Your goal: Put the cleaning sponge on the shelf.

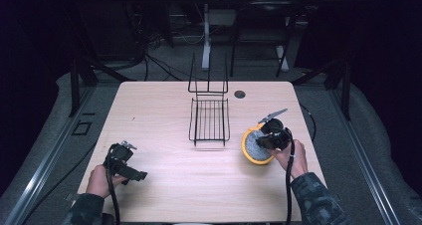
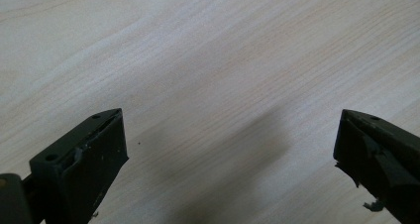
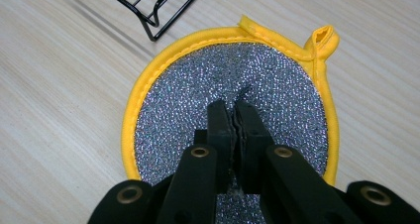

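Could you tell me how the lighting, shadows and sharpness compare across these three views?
High view: table lit, surroundings nearly black, wire rack sharp. Left gripper view: left gripper casts a soft shadow on the wood, jaws slightly blurred. Right gripper view: scouring pad sparkles, crisp grain.

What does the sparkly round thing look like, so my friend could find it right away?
Start at the wooden table and find the black wire rack in its middle. Just to the rack's right lies a flat round scrubbing pad, under the right gripper, whose jaws are closed on its middle. It is glittery silver, with a bright yellow border and a small yellow hanging loop.
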A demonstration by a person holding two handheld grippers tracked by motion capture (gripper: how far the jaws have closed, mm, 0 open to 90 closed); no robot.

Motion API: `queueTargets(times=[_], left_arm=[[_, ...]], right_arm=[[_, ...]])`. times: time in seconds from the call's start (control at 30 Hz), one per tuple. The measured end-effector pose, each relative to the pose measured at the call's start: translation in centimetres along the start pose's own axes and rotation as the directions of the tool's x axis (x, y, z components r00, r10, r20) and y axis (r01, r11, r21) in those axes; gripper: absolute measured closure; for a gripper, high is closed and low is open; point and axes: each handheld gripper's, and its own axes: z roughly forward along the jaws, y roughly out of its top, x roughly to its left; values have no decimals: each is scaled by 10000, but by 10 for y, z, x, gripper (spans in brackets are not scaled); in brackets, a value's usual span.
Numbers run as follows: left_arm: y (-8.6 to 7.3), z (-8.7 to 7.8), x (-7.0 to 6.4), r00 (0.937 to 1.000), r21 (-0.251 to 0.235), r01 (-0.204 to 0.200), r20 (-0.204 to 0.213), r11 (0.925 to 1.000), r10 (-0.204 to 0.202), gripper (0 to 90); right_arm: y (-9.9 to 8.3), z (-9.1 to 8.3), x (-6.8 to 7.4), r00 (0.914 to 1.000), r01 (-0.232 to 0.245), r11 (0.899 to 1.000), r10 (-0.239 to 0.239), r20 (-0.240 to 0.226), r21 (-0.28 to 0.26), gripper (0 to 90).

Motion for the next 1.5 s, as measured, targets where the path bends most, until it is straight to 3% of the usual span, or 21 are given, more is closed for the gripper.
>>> queueTargets(times=[0.5, 1.3, 1.5], left_arm=[[-1, -1, 1, 9999, -3, 118, 19, 9999, -118, 2], [-1, 0, 1, 9999, 40, 115, 70, 9999, -115, 3], [-1, 0, 1, 10000, 27, 60, 43, 10000, -60, 3]], right_arm=[[18, -14, 2, 9997, 248, 9989, -246, 65, -399, 876], [51, -18, 14, 9972, 749, 9950, -744, 91, -666, 875], [60, -17, 21, 9943, 1062, 9910, -1056, 118, -812, 876]])
